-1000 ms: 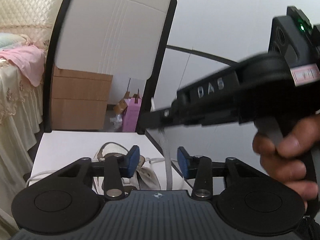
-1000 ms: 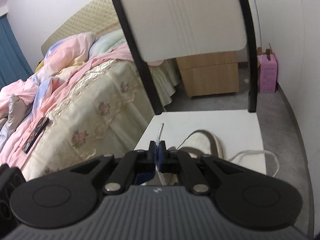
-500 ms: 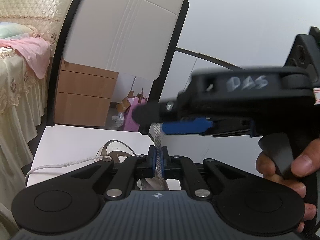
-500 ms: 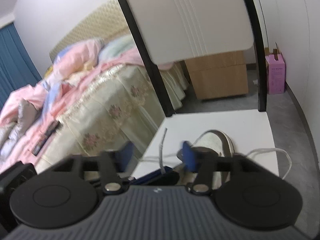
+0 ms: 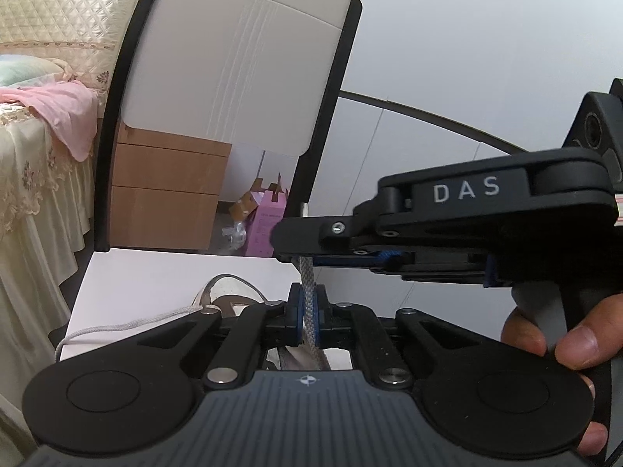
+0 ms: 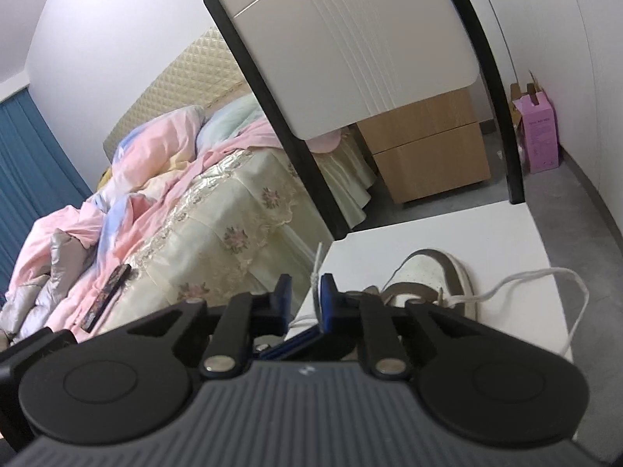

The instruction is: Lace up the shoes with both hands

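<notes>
A white sneaker [image 5: 229, 292] [image 6: 428, 276] lies on the white chair seat [image 5: 155, 276] [image 6: 447, 229]. My left gripper [image 5: 308, 309] is shut on a grey-white lace [image 5: 306, 272] that rises straight up from its pads. The right gripper [image 5: 286, 235] crosses from the right just above it, and the lace tip pokes out over its fingers. In the right wrist view the right gripper [image 6: 306, 297] has its jaws closing. A small gap shows, with the lace [image 6: 317, 280] against the right pad. The other lace end [image 5: 117, 327] [image 6: 545, 276] trails loose over the seat.
The chair's white back [image 5: 233, 58] with black posts stands behind the shoe. A bed [image 6: 194, 214] with pink covers is on the left. A wooden drawer unit [image 5: 163, 194] and a pink box [image 6: 539, 132] sit on the floor. A hand [image 5: 564, 342] holds the right gripper's handle.
My left gripper shut on the lace below the right one. The right gripper let go, opened wide, and has narrowed around the lace near its tip.
</notes>
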`<state>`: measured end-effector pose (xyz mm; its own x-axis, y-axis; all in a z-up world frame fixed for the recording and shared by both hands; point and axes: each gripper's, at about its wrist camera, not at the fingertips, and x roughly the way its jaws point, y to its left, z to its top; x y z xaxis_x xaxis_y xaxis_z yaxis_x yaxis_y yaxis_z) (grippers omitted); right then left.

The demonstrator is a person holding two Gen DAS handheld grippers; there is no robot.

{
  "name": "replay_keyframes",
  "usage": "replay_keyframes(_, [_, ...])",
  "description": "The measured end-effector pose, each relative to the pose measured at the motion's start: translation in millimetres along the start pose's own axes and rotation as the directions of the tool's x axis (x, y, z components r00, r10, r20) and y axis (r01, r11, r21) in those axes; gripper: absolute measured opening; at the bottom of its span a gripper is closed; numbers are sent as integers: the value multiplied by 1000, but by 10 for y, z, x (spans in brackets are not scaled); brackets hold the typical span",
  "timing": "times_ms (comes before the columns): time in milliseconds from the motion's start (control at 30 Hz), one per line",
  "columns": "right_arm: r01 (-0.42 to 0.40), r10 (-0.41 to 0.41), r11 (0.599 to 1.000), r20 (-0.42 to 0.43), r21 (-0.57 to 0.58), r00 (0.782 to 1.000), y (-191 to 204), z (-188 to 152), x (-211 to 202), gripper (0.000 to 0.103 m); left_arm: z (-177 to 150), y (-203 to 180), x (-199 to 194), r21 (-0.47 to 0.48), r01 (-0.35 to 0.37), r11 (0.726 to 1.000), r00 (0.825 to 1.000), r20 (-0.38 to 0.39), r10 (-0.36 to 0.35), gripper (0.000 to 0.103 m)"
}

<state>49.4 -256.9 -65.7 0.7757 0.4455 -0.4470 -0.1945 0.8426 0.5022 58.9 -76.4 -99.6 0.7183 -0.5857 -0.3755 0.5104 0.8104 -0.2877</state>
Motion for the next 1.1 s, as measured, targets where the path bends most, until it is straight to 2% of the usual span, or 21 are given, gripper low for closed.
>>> replay_keyframes(133, [-6,7,1000,11,-22,1000,30,10,-1,3,5,13,7,-7,0,1000,1000,-2,0,6])
replay_keyframes(267, [44,-43,996,21,-82,999,37,83,-2,3,26,-24,-32,10,-35,999,999,4,35,8])
replay_keyframes(367, [79,-76,989,34,-122,997,6,192,-8,3,-1,-59,-89,49,-53,997,999,7,52,17])
replay_keyframes(433, [112,-108,975,35,-192,994,10,286,9,3,-68,-12,-103,54,-78,995,997,-4,78,34])
replay_keyframes(500, [144,-141,948,30,-284,990,25,383,48,3,-140,43,-114,61,-105,993,994,-14,106,37])
replay_keyframes(533, [157,-159,928,20,-338,987,39,417,85,3,-162,65,-101,76,-121,990,992,-28,123,37])
replay_keyframes(667, [165,-241,804,-58,-572,969,107,448,340,3,-134,160,9,118,-153,981,986,-55,160,37])
replay_keyframes(767, [107,-294,685,-139,-721,945,134,347,587,3,-157,234,131,147,-172,974,981,-65,184,37])
replay_keyframes(867, [45,-359,569,-199,-821,912,126,197,846,3,-187,290,275,181,-169,969,980,-75,185,37])
replay_keyframes(967, [-15,-386,510,-244,-860,890,82,111,1033,3,-228,313,393,205,-152,967,980,-96,174,37])
replay_keyframes(1033, [-52,-396,484,-271,-874,877,73,72,1137,3,-259,322,458,215,-149,965,977,-118,177,37])
replay_keyframes(1100, [-90,-403,464,-300,-881,864,62,41,1221,3,-247,401,484,153,-146,977,976,-139,168,37])
